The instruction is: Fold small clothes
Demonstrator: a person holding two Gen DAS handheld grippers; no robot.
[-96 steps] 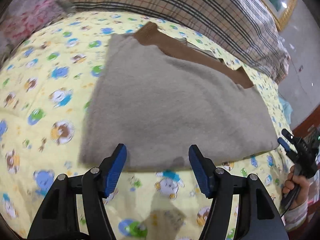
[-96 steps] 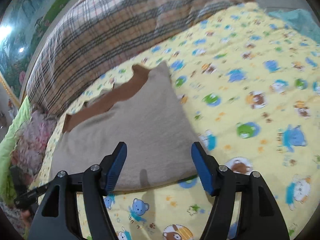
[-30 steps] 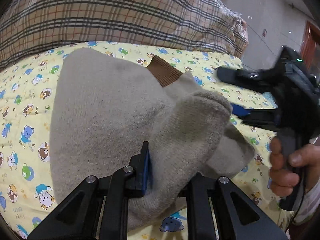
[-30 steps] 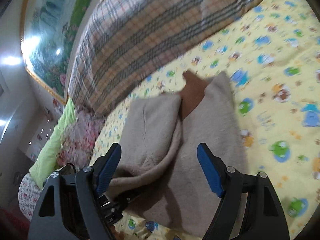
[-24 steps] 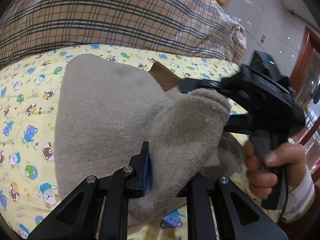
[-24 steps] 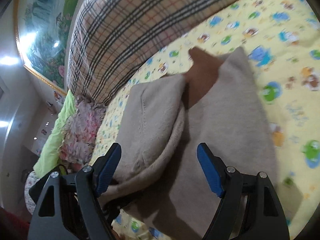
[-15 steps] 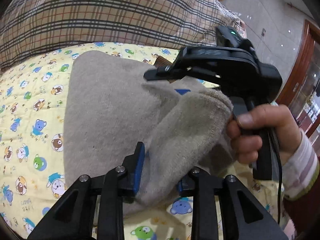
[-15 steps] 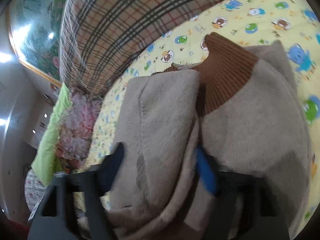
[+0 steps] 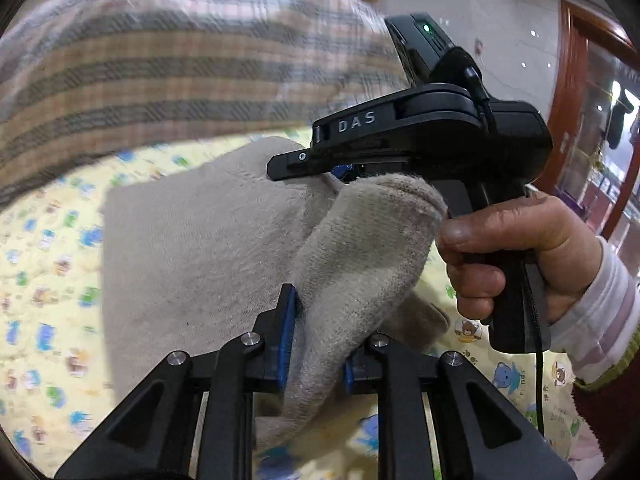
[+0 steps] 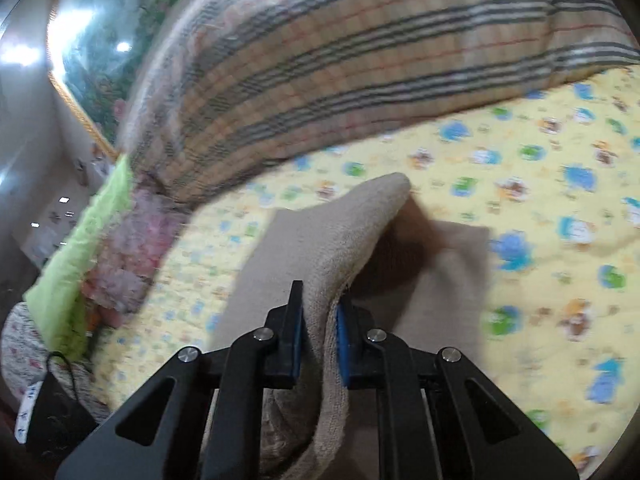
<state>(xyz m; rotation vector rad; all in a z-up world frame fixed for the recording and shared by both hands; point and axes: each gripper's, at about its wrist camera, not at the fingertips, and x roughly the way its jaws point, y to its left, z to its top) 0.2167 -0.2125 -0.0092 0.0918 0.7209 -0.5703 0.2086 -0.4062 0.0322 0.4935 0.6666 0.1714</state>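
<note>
A beige fleece garment (image 9: 192, 240) lies on the yellow cartoon-print sheet (image 9: 40, 280), with one thick fold raised off it. My left gripper (image 9: 316, 332) has that fold between its blue pads, jaws closing and pressing on the cloth. In the left wrist view my right gripper (image 9: 340, 168), held by a hand (image 9: 512, 248), bites the upper edge of the same fold. The right wrist view shows the right gripper (image 10: 320, 300) closing with its pads on the beige garment (image 10: 320, 232). A brown ribbed part (image 10: 400, 256) shows under the lifted flap.
A large plaid pillow (image 10: 360, 60) lies across the far side of the bed. Floral and green bedding (image 10: 100, 240) is piled at the left in the right wrist view. A wooden door frame (image 9: 580, 120) stands beyond the bed's right side.
The right gripper came in from the right, open, and closed on the raised fold that the left gripper holds. Both grippers have risen a little with the cloth.
</note>
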